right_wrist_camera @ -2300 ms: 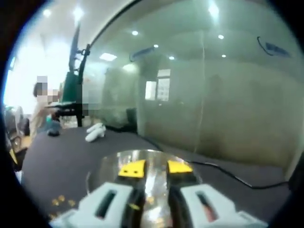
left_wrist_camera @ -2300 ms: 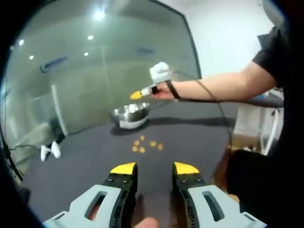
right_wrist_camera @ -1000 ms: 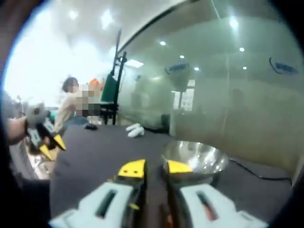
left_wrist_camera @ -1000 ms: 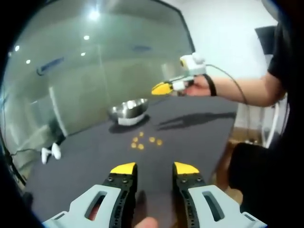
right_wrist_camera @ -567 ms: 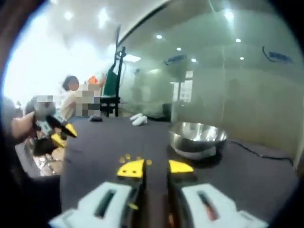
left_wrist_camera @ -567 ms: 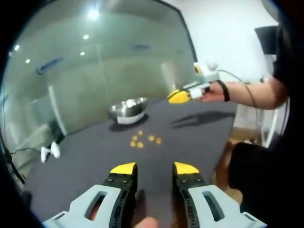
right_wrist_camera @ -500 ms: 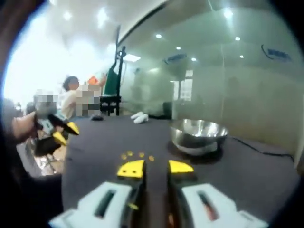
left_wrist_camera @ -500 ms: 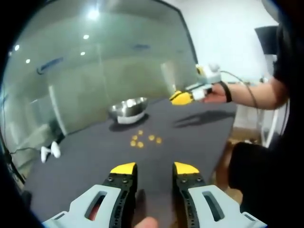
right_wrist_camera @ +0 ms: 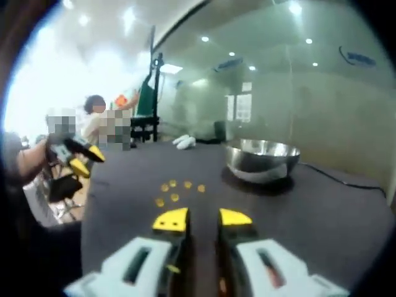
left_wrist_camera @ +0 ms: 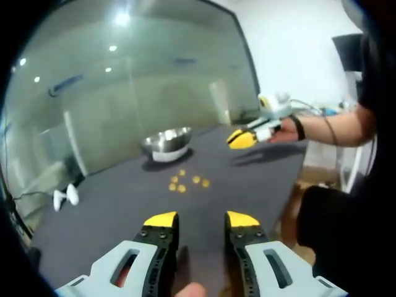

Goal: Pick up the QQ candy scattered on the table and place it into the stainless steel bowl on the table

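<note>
Several small yellow QQ candies lie in a loose cluster on the dark grey table, a short way in front of the stainless steel bowl. My left gripper hovers low over the near part of the table, open and holding nothing. In the left gripper view my right gripper is held in a hand to the right of the candies. In the right gripper view, my right gripper stands open just short of the candies, with the bowl behind them. The left gripper shows at the far left.
Two small white objects lie at the table's far side by a glass wall. A black cable runs behind the bowl. A person is in the background. The person's arm reaches in from the right.
The right gripper has drawn back from over the bowl and come lower toward the table; the candies now lie just ahead of its jaws. The left gripper has stayed still.
</note>
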